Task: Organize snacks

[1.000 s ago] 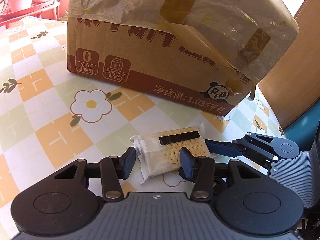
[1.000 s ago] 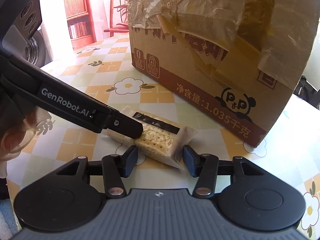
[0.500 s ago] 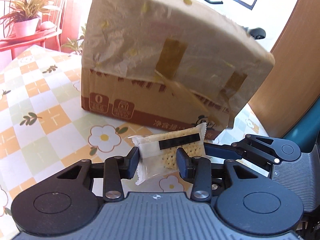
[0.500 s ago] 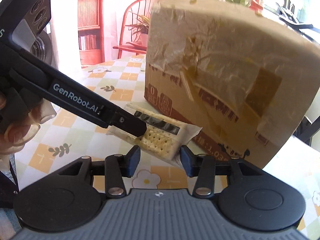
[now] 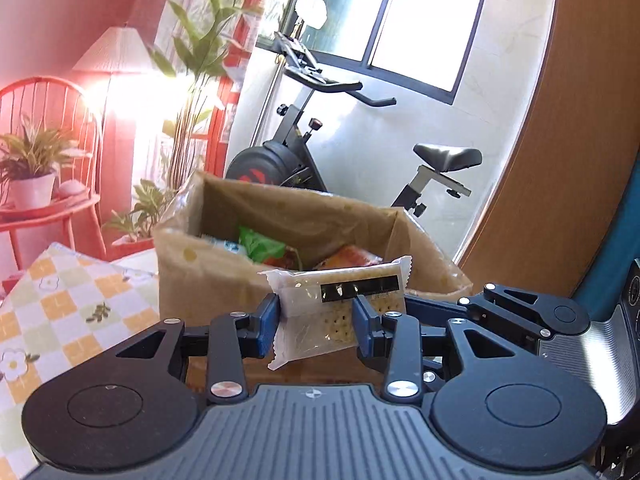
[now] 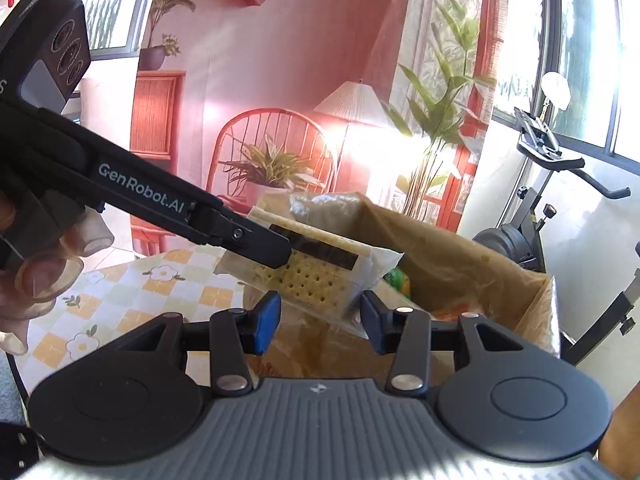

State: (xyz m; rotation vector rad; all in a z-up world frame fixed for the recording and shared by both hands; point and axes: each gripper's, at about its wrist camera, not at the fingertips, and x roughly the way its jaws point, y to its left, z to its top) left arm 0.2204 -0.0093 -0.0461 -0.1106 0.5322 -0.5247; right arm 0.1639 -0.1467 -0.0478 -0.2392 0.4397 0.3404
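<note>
A clear-wrapped cracker packet with a black label strip across it, pale dotted crackers showing through and crimped white ends, is held in the air in front of the open cardboard box, level with its rim. The left gripper clamps one end between its blue pads, and the right gripper squeezes the other end. Inside the box lie a green packet and an orange one. The floral checked tablecloth lies below.
</note>
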